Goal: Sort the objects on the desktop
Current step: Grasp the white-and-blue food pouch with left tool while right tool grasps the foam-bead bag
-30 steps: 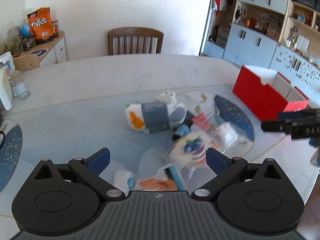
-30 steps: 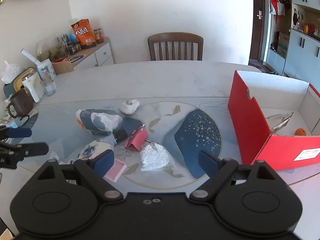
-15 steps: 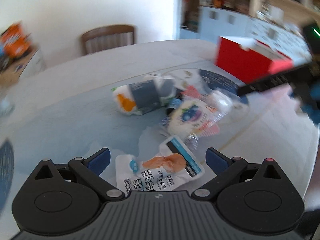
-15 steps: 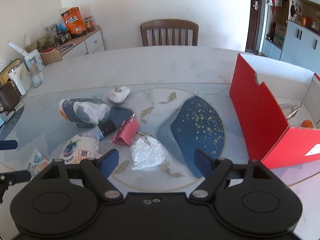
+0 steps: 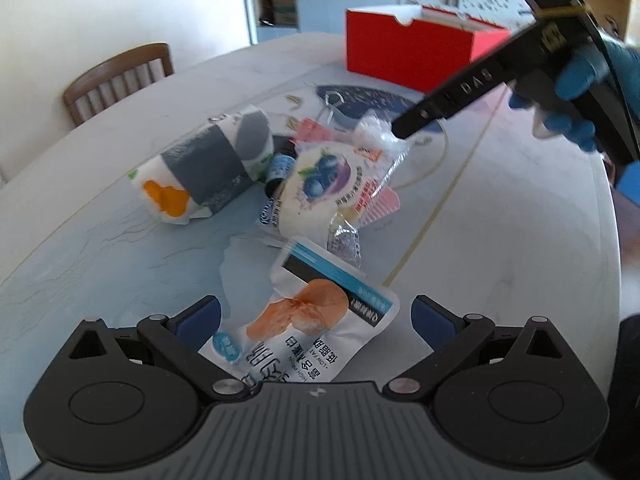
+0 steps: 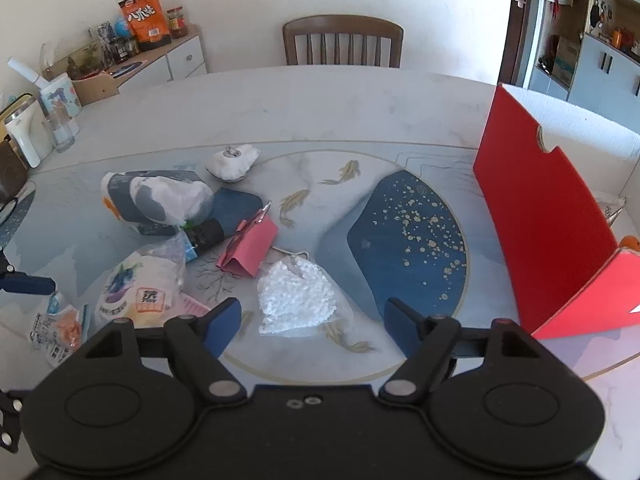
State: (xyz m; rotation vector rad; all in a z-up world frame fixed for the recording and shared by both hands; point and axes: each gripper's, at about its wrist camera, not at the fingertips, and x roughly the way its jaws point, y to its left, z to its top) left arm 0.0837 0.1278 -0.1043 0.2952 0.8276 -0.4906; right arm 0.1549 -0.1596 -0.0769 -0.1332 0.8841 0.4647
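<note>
1. I'm at the reach-in step of the sort: both tools are angled down over the clutter in the middle of the table (image 6: 320, 104), and nothing is lifted yet.
2. My left gripper (image 5: 316, 312) is spread wide and empty, with the pouch (image 5: 316, 328) lying flat between its fingers, toward my edge of the table.
3. My right gripper (image 6: 312, 316) is closing, its pads not yet on anything; the bead bag (image 6: 298, 296) lies between them, just inside the mat's gold ring.
4. Next, I judge, each tool needs to drop until its tips straddle its packet, then pinch. Both packets are thin and slack, so a shallow bite may slip.
5. The red box (image 6: 536, 208) stands at the table's right edge, well apart from the pile. I see an orange thing (image 6: 631, 242) and some clear wrap inside; the rest is hidden by its wall.
6. The bun pack (image 5: 320, 184), carton (image 5: 204, 168), bottle (image 6: 204, 236) and pink clip (image 6: 250, 250) wait untouched.
</note>
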